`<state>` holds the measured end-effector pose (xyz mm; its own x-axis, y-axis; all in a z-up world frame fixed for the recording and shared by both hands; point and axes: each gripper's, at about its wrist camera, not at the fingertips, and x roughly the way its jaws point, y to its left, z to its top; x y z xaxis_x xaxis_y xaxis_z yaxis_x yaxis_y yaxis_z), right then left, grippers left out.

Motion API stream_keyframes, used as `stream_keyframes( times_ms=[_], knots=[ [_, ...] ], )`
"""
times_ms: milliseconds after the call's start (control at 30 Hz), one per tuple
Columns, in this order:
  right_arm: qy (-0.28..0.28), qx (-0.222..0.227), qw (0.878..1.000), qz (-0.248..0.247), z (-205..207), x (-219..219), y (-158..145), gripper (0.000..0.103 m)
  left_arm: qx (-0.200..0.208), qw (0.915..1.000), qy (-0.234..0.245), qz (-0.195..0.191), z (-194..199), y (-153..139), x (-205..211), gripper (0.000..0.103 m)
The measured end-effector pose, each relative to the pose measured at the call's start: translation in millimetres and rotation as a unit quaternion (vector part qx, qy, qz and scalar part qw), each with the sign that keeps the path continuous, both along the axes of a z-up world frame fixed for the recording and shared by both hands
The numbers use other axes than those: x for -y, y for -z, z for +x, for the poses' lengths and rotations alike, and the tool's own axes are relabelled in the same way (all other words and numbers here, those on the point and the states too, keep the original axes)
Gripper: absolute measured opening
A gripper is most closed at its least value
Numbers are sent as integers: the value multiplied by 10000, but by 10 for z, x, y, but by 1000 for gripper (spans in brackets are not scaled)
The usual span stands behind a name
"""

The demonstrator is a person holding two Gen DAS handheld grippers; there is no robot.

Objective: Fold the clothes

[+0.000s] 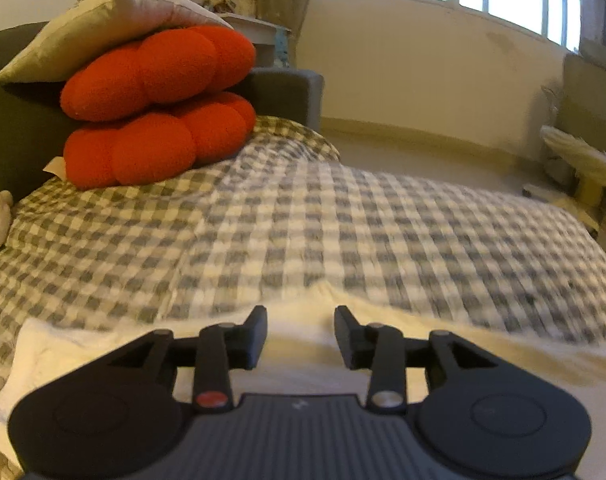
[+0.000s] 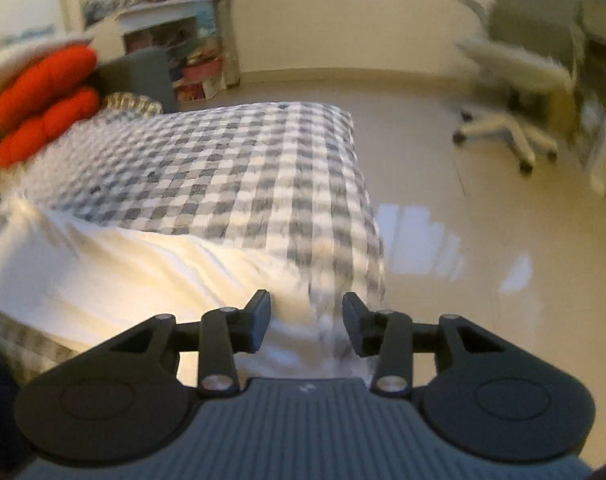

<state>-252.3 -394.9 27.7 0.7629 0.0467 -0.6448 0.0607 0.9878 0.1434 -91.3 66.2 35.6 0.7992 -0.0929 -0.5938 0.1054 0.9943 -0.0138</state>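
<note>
Left gripper (image 1: 300, 334) and right gripper (image 2: 306, 322) both stand apart, empty, over the white garment (image 2: 151, 272) — released fabric near the bed edge (image 2: 367, 216) may slide off.

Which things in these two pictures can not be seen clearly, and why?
- White cloth: left view, near part hidden behind the left claw; which garment, unclear.
- White cloth: right view, blurred, left end cut by the edge; folds unreadable.
- Chair: right view, smeared.
- Shelf: contents too blurred.
</note>
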Motion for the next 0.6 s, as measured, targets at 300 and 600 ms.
stream_keyframes(
  times_ms=[300, 600],
  knots=[
    [298, 271, 9992, 45, -217, -31, -198, 3, -241, 9985, 181, 464, -112, 152, 22, 40],
    [212, -137, 9996, -91, -127, -21, -35, 20, -239, 9973, 308, 614, -61, 170, 26, 43]
  ],
)
